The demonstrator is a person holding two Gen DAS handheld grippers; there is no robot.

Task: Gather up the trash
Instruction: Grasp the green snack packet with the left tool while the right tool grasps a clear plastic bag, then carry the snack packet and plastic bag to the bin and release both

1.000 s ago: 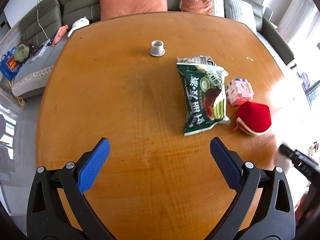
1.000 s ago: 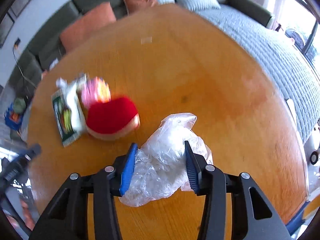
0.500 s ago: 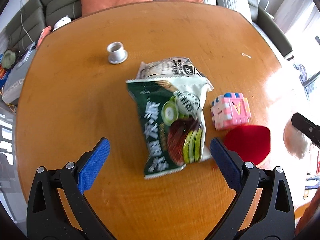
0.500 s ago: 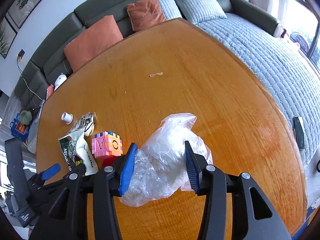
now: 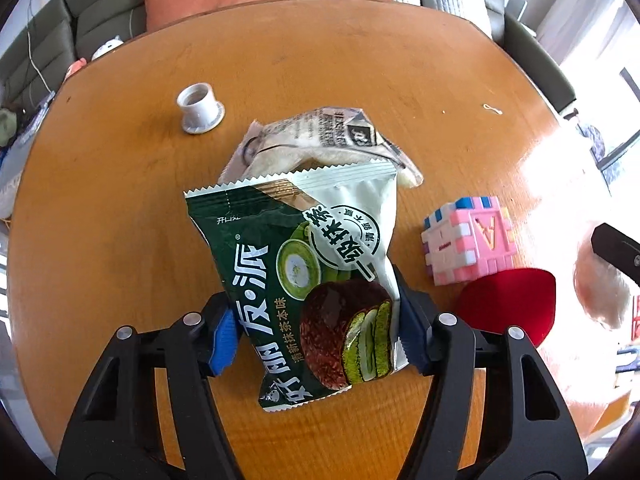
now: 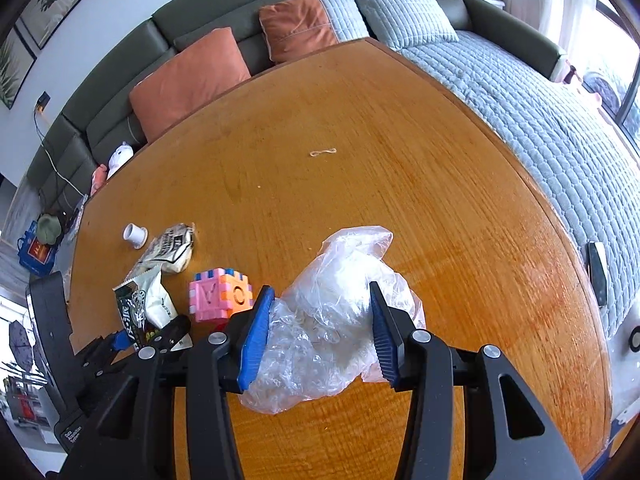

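1. Green wrapper [image 5: 312, 280]: lies on the table [image 5: 120, 240], its lower half between the blue pads of the left gripper [image 5: 316, 332]. Jaws have just been closing; both pads now touch the wrapper's edges.
2. Plastic bag [image 6: 332, 320]: crumpled, clear, clamped in the right gripper [image 6: 320, 332], held just above the tabletop.
3. Red pouch [image 5: 508, 304]: right of the wrapper, just beside the left gripper's right finger.
4. Pink cube [image 5: 468, 240]: foam, behind the pouch and touching it, near the wrapper's right edge.
5. Second wrapper [image 5: 320, 140]: pale, printed, partly tucked under the green wrapper's top edge.
6. White cap [image 5: 198, 108]: stands alone, left of the pale wrapper.
7. Scrap of string [image 6: 322, 153]: far out on bare wood, well apart.
8. Sofa [image 6: 240, 12]: beyond the table, orange cushions [image 6: 188, 80] against it.
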